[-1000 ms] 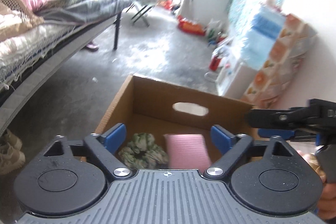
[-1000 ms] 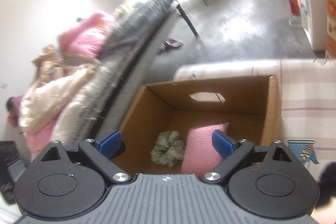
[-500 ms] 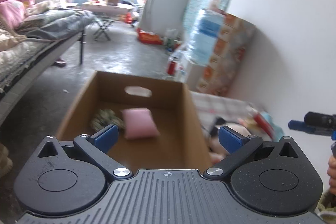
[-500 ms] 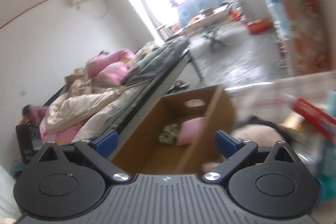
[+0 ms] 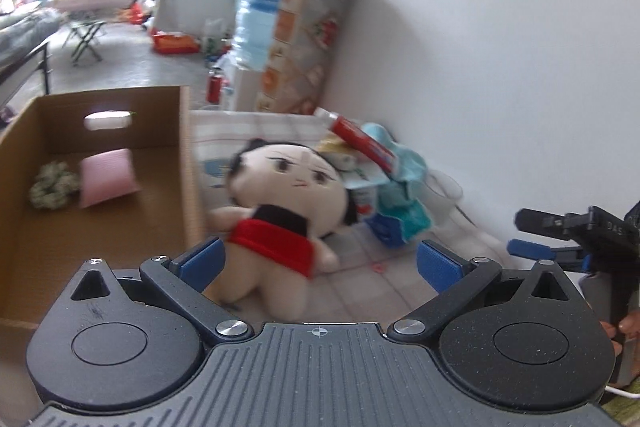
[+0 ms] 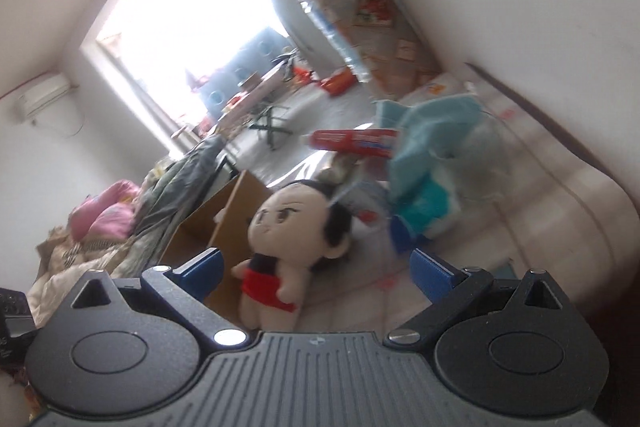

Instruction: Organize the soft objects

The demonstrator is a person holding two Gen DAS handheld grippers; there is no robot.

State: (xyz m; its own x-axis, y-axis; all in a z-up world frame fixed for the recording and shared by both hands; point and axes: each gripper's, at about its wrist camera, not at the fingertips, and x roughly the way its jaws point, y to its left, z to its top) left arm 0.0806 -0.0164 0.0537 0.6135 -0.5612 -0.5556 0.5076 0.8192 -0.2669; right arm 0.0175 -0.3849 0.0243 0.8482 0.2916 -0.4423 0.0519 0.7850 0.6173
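A plush doll (image 5: 288,215) with black hair and a red skirt sits on the checked cloth, just right of an open cardboard box (image 5: 186,163). Inside the box lie a small pink pillow (image 5: 106,177) and a green scrunchie (image 5: 54,185). My left gripper (image 5: 320,261) is open, and the doll is just ahead of its wide jaws with no contact. My right gripper (image 6: 316,267) is also open and faces the doll (image 6: 296,227) from the right, with the box (image 6: 224,223) behind it. The right gripper (image 5: 524,235) shows at the right edge of the left wrist view.
Behind the doll is a pile with a red toothpaste tube (image 5: 362,143), teal cloth (image 5: 404,187) and cartons. A white wall (image 5: 500,67) closes the right side. A patterned cabinet (image 5: 308,39) and a water bottle (image 5: 256,23) stand further back. A bed with piled bedding (image 6: 100,227) lies beyond the box.
Both grippers have swung right, away from above the box, and now face the doll and the pile beside it. Both pairs of jaws stand a little wider.
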